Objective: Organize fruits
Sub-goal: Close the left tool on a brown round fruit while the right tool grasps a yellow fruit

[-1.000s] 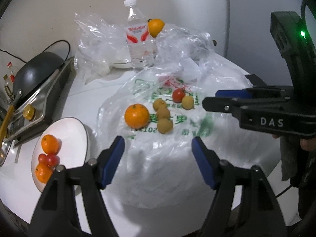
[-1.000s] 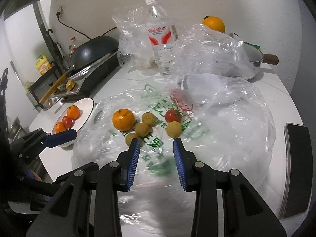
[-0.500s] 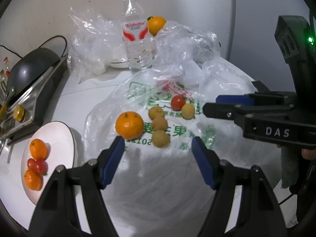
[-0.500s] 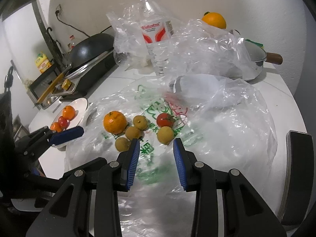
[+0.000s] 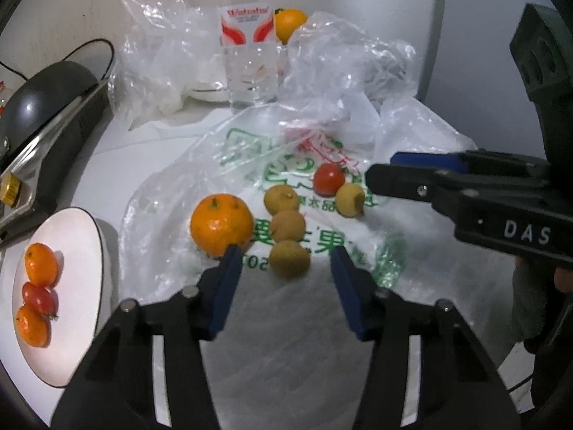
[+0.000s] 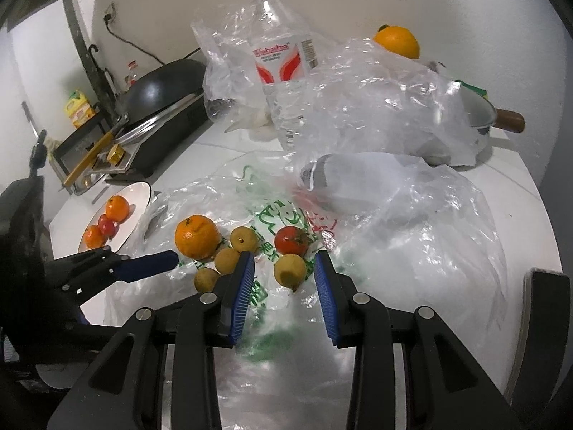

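1. On the left, the white plate (image 5: 82,251) holds three fruits already.
2. My left gripper (image 5: 286,268) is closing around the near brown fruit (image 5: 289,258), not touching.
3. My right gripper (image 6: 284,279), narrowly open and empty, frames the yellow fruit (image 6: 290,268); next I must pinch gently.

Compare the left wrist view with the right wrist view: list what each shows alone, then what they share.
Left wrist only: nothing notable; even its own left gripper, jaws closing with nothing between the pads, appears in the other view.
Right wrist only: saucepan with a wooden handle, yellow bottle, wall socket.
Both: plate, big orange, tomato, water bottle, right gripper.
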`<state>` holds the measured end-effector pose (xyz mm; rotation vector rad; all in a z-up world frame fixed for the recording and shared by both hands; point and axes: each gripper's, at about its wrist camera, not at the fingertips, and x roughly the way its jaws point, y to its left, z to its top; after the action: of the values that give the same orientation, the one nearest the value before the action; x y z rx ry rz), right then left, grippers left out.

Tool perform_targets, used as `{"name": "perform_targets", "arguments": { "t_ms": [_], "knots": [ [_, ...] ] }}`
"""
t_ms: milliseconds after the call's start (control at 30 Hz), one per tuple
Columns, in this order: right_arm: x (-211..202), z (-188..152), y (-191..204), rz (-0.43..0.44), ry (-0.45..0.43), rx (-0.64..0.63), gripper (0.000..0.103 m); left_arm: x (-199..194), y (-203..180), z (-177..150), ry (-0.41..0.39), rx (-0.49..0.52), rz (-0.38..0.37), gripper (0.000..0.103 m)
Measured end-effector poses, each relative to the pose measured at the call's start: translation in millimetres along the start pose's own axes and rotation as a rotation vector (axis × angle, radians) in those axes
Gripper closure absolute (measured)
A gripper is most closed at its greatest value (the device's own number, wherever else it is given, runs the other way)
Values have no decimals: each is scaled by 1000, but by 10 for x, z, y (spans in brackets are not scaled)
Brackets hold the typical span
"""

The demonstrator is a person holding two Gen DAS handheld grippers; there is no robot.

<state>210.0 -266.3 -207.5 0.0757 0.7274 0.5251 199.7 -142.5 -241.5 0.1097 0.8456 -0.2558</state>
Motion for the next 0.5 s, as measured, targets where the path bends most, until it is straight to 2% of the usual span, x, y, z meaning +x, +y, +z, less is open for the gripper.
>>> {"name": "perform_targets", "arguments": {
  "t_ms": [100,167,500],
  "knots": [
    [75,19,-2,4,16,-9,67,58,2,11,10,-5,-6,55],
    [126,26,6,2,29,-18,68,95,-4,15,20,-4,-10,64],
    [320,35,-25,-4,86,-6,68,250,24,24,60,-11,-52,66]
  ]
}}
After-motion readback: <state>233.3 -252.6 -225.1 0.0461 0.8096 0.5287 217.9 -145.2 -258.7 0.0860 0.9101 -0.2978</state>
